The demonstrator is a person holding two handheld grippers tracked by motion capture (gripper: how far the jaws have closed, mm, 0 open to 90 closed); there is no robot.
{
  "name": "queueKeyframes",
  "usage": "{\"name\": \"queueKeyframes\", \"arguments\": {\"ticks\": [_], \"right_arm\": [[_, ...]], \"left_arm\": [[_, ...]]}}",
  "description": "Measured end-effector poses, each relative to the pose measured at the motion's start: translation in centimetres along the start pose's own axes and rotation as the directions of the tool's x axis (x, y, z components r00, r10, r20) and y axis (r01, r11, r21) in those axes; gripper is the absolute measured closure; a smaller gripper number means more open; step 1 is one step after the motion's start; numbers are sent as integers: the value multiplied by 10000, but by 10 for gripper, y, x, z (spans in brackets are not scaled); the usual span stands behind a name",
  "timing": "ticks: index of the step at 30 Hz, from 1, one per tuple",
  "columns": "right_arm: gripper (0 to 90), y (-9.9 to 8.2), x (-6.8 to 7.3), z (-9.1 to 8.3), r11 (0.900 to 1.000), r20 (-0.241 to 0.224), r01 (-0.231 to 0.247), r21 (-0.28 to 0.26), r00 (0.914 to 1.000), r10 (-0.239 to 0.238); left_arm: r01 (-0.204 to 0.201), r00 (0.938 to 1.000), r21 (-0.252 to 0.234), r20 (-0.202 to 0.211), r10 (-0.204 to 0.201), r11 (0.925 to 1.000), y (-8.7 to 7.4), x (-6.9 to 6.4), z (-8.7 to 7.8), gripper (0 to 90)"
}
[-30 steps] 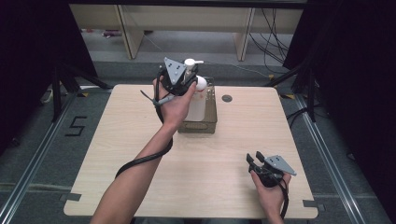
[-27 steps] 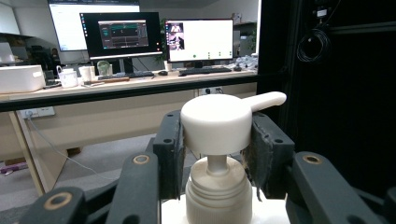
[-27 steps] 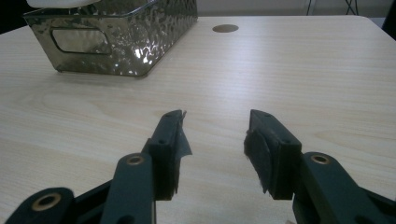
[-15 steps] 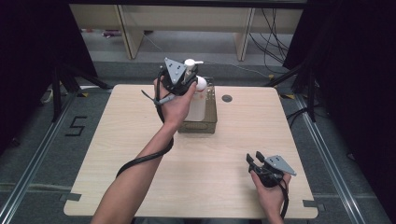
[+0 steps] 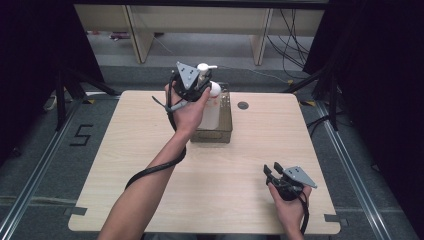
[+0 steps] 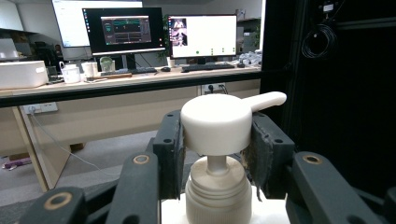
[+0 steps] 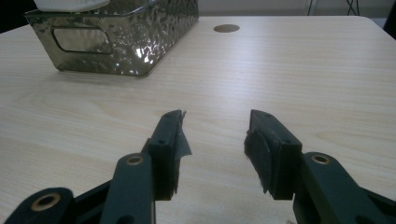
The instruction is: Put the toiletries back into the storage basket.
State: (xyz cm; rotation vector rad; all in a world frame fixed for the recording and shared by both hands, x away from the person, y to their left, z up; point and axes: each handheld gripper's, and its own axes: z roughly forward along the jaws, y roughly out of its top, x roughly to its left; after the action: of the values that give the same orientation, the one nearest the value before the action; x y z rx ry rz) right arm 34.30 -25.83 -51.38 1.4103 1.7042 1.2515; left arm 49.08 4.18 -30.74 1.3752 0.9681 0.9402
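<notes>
Right gripper (image 7: 212,140): near edge of table (image 5: 150,150), low over bare wood; jaws parted, nothing between them.
Right gripper, bearing: pointed up the table toward basket (image 7: 140,46); well apart from it.
Left gripper (image 6: 215,140): far side of table, raised over basket; jaws about half closed, pads pressed on either side of white pump head (image 6: 217,123).
Pump bottle (image 5: 210,107): upright inside basket (image 5: 212,134), against its left wall; long axis vertical, in line with the pull of the left hand (image 5: 187,107).
Nozzle: sticks out to right and away in left gripper view, clear of the pads.
Grip height: at the head, above collar (image 6: 217,189) and bottle body; thin stem bare between.
Nearer hand: left, already on the bottle; right far off.
Key relation: bottle directly below left gripper, basket walls around its base.
Judgement: straight vertical lift likely needed to clear the rim; possible slip of head or tilt against the wall.
Beyond table: floor, shelving; desk with monitors in left gripper view.
</notes>
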Motion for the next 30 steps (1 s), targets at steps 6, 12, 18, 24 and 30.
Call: {"name": "queueKeyframes", "arguments": {"ticks": [6, 12, 18, 24, 30], "right_arm": [[559, 0, -1, 0, 10000, -13, 91, -18, 10000, -91], [559, 0, 0, 0, 10000, -13, -6, -4, 10000, 6], [558, 1, -2, 0, 9994, -10, 337, -45, 9994, -337], [559, 1, -2, -1, 9993, -3, 359, 119, 9994, -359], [558, 1, -2, -1, 9992, -4, 369, 132, 9993, -369]], "left_arm": [[-19, 10000, 43, -43, 19, 10000, -2, 0, 2, 592], [-24, 10000, 74, -49, 24, 10000, -3, 1, 3, 592], [-38, 10000, 104, -73, 38, 9999, -4, 1, 4, 592], [-190, 9998, 95, -88, 191, 9998, -5, 1, 5, 592], [-78, 9999, 210, -95, 80, 9997, -7, 1, 5, 592]]}}
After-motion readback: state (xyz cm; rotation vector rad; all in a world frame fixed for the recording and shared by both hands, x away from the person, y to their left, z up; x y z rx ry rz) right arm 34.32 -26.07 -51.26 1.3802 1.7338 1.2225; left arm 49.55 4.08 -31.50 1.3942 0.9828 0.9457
